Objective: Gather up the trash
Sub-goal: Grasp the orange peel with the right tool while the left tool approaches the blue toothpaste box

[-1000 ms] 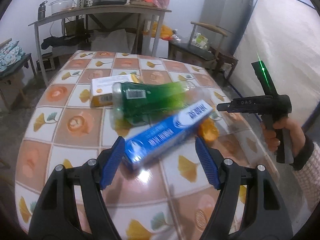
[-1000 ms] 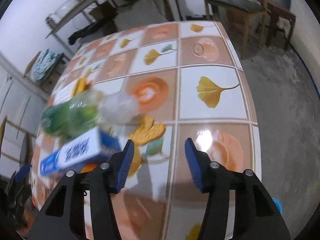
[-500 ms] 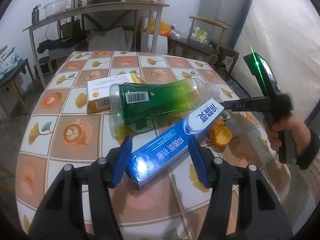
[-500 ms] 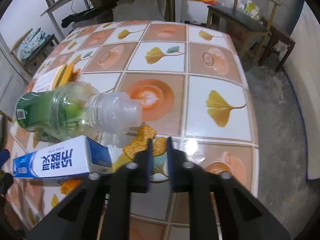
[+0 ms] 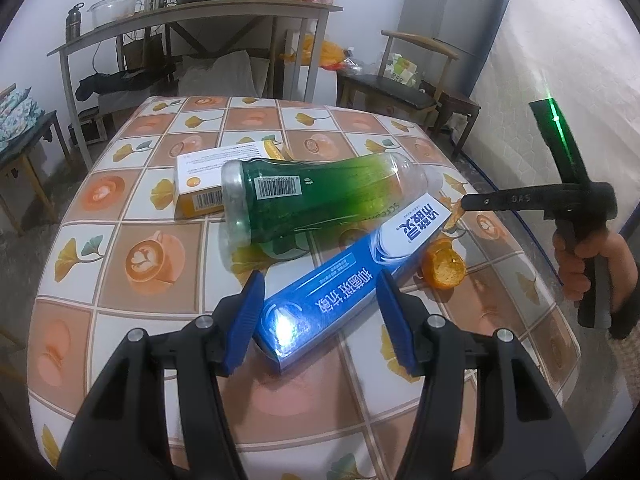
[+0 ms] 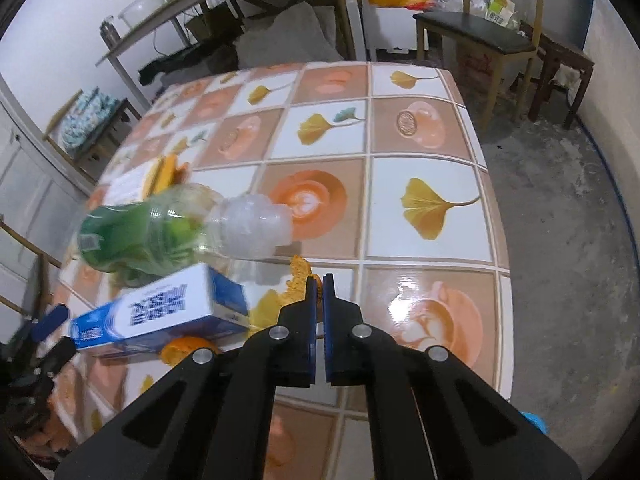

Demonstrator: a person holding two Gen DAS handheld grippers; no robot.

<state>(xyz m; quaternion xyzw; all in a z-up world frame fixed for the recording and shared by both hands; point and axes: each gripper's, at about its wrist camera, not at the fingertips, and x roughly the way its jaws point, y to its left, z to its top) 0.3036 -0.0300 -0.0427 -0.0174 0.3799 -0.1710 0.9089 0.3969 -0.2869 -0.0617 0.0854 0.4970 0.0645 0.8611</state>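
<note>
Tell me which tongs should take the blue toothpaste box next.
Left. The left tongs stand open astride the blue toothpaste box, while the right tongs are shut on a torn orange peel scrap.

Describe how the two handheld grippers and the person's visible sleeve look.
The left gripper has black plastic arms with silver rivets and ribbed blue pads. The right gripper is built the same; from the side it shows a black handle, faint lettering on its bar and an upright black block with a green light stripe. The sleeve is dark-cuffed.
</note>
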